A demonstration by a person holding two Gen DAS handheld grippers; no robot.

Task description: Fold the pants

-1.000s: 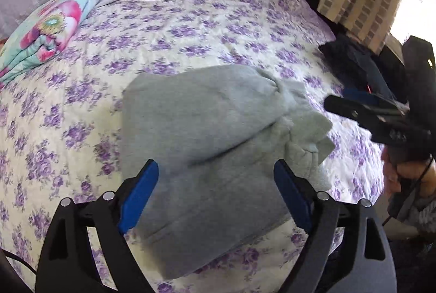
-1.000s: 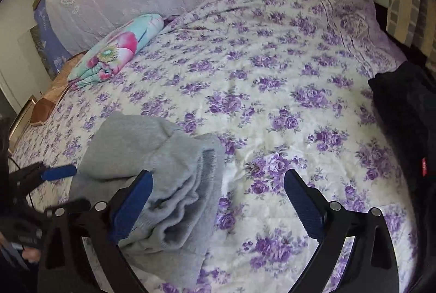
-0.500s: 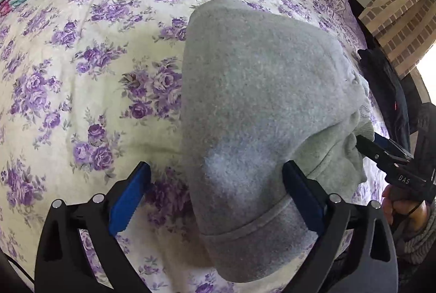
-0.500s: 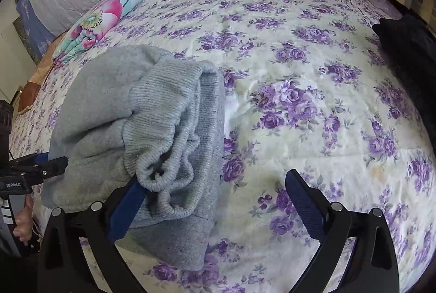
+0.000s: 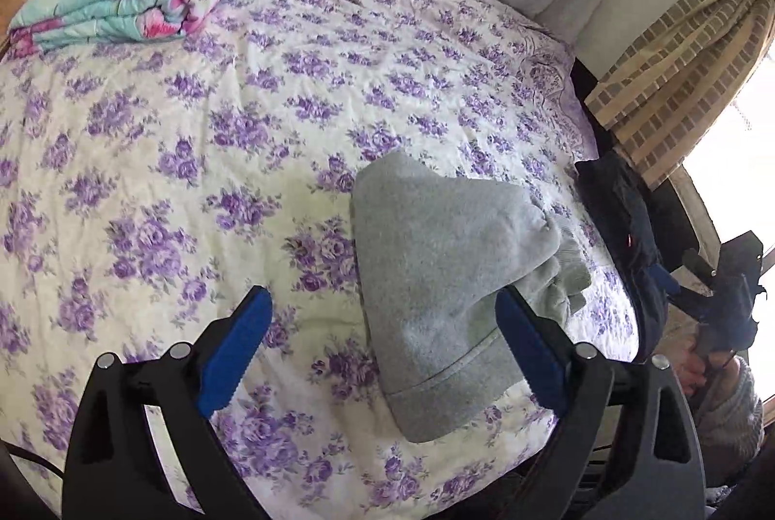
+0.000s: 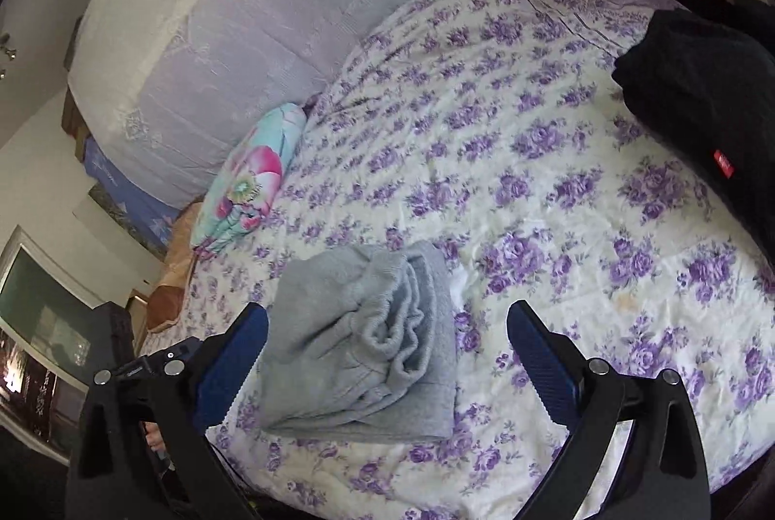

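Observation:
The grey sweatpants (image 5: 436,278) lie folded in a compact bundle near the front edge of the purple-flowered bed (image 5: 193,181). From the right wrist they (image 6: 368,345) show their bunched waistband on top. My left gripper (image 5: 380,297) hovers above and short of the bundle; its jaws are wide and closing a little, with no cloth pinched between the pads. The right gripper (image 6: 387,311) is also open and holds nothing, hanging back from the bundle. Each gripper appears in the other's view: the right one (image 5: 697,278) beside the bed, the left one (image 6: 145,367) at the lower left.
A folded floral blanket (image 5: 135,2) lies at the far left of the bed (image 6: 557,191), near the pale headboard cushions (image 6: 242,36). A dark garment (image 6: 702,84) lies on the bed's right side. A checked curtain (image 5: 678,74) hangs by the window.
Both grippers pulled back and up from the grey bundle, which now looks smaller and farther off. In the left view it has shifted right of centre. The pants stay folded.

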